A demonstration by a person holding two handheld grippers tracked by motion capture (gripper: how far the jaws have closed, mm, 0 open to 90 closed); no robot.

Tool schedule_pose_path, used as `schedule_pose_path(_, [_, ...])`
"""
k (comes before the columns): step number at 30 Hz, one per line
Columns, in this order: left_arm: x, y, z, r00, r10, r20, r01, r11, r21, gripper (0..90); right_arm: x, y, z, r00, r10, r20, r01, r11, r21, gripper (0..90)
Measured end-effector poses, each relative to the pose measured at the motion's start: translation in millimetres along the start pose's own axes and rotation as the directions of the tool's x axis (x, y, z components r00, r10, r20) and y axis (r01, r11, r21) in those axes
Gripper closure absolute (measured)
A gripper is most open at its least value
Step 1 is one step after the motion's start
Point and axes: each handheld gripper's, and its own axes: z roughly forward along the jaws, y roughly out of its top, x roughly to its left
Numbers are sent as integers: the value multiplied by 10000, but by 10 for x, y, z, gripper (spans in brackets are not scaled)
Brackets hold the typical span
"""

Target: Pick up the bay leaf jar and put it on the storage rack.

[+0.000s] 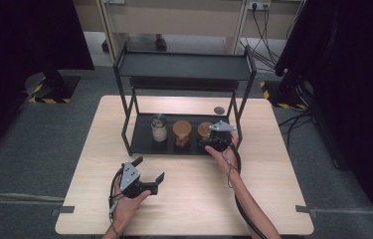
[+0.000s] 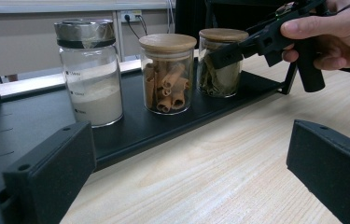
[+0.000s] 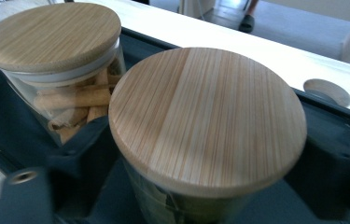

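Left tongs (image 1: 150,172) idle over the table (image 1: 94,149), jaws wide apart, nothing between them. On the rack's lower shelf (image 2: 28,121): powder jar (image 2: 88,70), cinnamon jar (image 2: 168,72), then leaf jar (image 2: 221,60) at the right end. Right tongs (image 1: 209,144) straddle the leaf jar below its wooden lid (image 3: 207,119), jaws apart, pads apparently not pressing. Advice: centre on the glass, close squarely, avoid nudging the cinnamon jar.
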Motion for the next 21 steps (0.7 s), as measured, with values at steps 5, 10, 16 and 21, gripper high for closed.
schedule_pose_path(5, [-4,0,3,10000,28,18,-28,10000,18,9,24,-11,-42,9996,277,62,-276,9995,-123,65])
schedule_pose_path(10, [-1,0,1,10000,3,-3,-3,10000,14,9,51,15,-91,9995,264,145,-262,9996,-89,51])
schedule_pose_path(16, [-4,0,3,10000,26,10,-26,10000,22,9,66,20,-175,9998,198,97,-196,9996,-212,39])
schedule_pose_path(21, [-4,0,4,10000,29,17,-29,10000,27,9,97,20,-253,9999,40,150,-34,9993,-375,36])
